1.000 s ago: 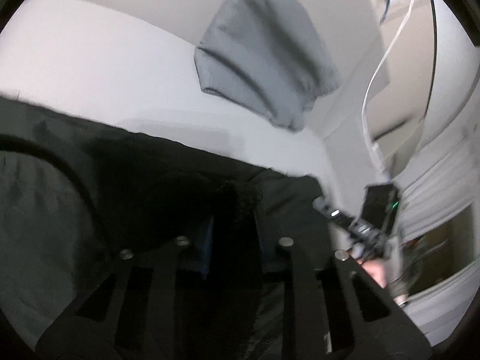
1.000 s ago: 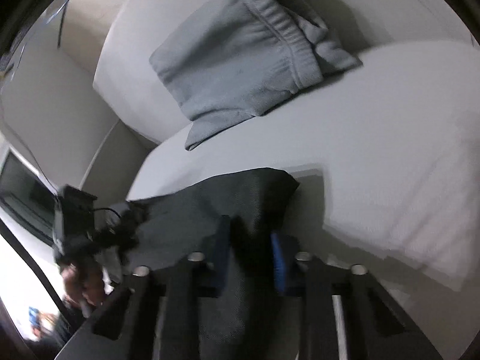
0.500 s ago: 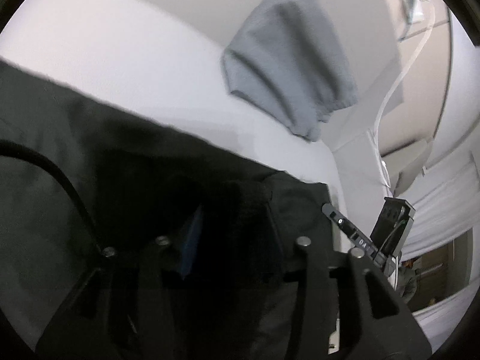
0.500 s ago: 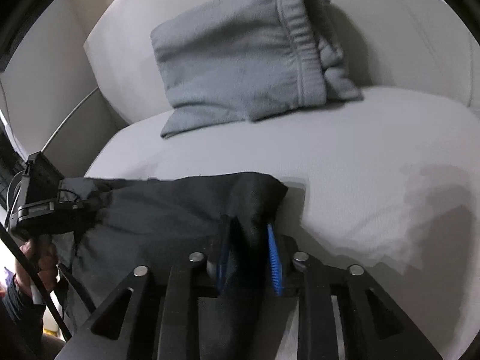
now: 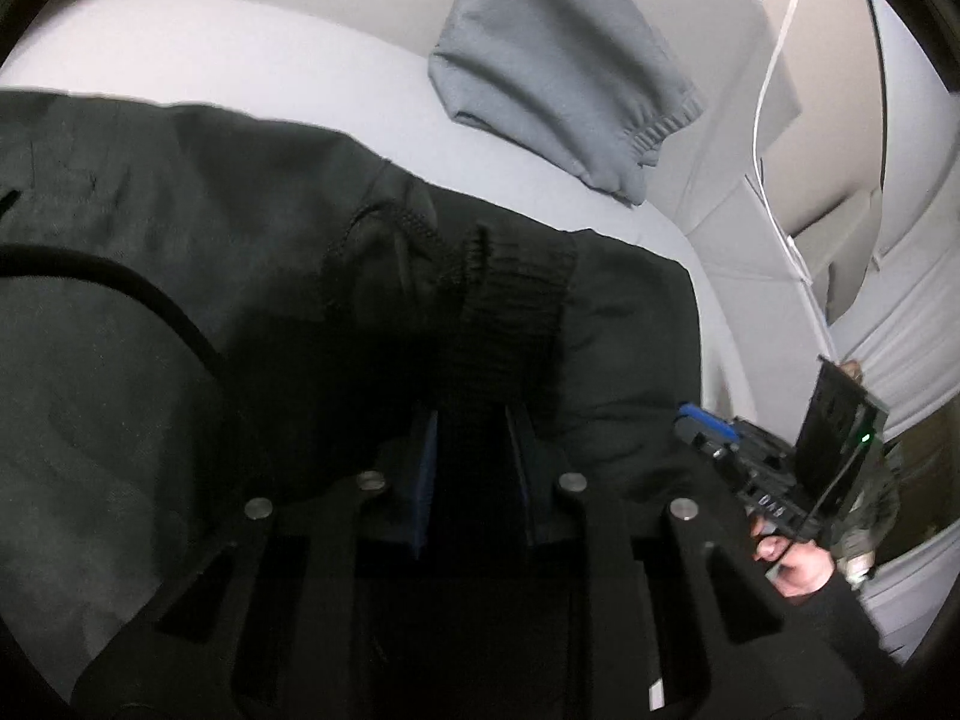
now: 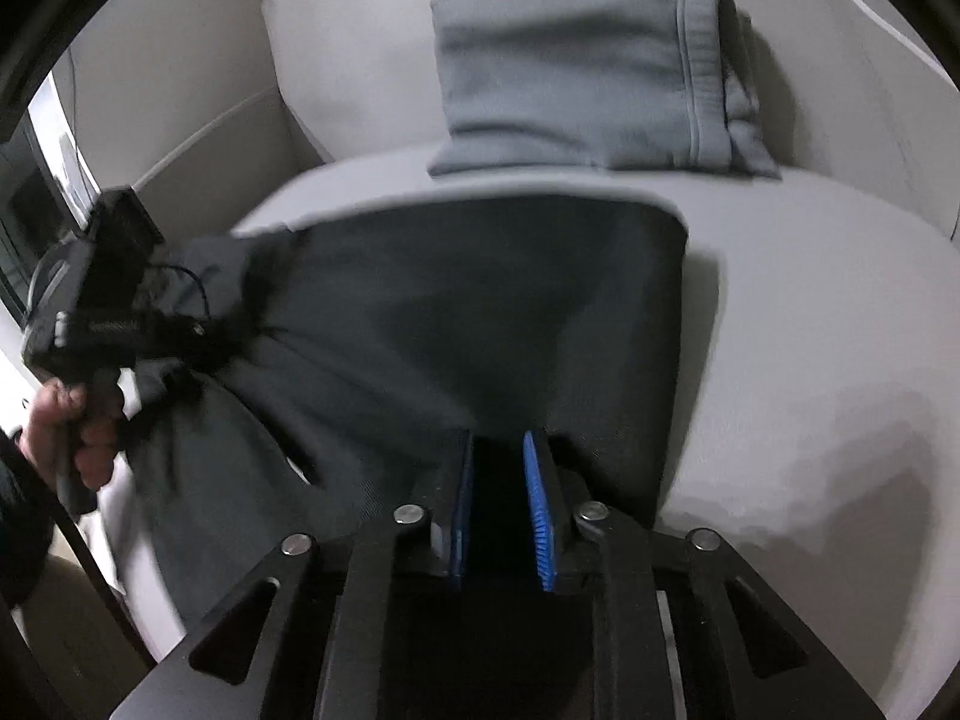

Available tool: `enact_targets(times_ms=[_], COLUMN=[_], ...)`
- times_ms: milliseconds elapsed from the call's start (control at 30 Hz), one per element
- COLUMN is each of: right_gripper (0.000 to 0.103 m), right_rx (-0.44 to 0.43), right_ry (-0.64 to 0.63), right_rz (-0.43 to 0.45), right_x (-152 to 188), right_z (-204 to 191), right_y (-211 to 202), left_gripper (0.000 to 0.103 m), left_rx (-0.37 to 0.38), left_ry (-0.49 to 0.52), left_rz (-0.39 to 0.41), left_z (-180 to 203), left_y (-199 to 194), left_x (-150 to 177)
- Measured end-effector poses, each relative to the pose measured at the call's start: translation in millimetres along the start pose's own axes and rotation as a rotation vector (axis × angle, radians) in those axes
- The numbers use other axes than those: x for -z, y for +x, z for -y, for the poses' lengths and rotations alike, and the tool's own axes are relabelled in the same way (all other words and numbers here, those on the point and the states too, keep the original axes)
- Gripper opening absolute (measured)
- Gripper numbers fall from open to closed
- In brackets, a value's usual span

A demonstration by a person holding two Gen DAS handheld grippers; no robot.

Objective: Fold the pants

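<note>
Now the black pants [image 6: 480, 324] have spread wider over the white bed [image 6: 810, 324], reaching nearer the grey pants [image 6: 576, 72] at top. Left tongs [image 5: 471, 420] and right tongs [image 6: 498, 456] both pinch the black cloth.

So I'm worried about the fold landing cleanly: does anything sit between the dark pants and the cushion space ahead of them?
Nothing visible blocks it. Both the left gripper and the right gripper grip the dark pants. Bare white cushion lies ahead; the folded grey sweatpants rest farther back, apart.
</note>
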State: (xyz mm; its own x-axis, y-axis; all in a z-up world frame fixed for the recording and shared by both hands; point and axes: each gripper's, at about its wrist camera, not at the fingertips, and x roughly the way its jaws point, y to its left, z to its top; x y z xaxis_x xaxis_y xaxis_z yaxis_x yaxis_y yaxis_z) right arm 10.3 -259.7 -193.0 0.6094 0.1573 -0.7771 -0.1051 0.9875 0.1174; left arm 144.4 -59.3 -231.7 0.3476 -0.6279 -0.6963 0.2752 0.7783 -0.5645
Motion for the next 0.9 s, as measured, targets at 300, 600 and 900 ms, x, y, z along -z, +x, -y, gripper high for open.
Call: enact_targets(times_ms=[300,600,900], right_gripper=[0.014,0.014,0.018], right_rx=[-0.006,0.068,0.056], right_ry=[0.076,-0.008,0.007], right_rz=[0.039,-0.003,0.042], right_x=[24,51,70], right_z=[-3,-17,-37], right_y=[-51,-39,-82], left_gripper=[0.019,0.018,0.017], left_rx=[-0.038,-0.127,-0.102], left_ry=[0.015,0.086,0.082], left_rz=[-0.012,0.003,0.035], left_z=[11,15,21], left_y=[-46,-47,-86], left_x=[37,64,89])
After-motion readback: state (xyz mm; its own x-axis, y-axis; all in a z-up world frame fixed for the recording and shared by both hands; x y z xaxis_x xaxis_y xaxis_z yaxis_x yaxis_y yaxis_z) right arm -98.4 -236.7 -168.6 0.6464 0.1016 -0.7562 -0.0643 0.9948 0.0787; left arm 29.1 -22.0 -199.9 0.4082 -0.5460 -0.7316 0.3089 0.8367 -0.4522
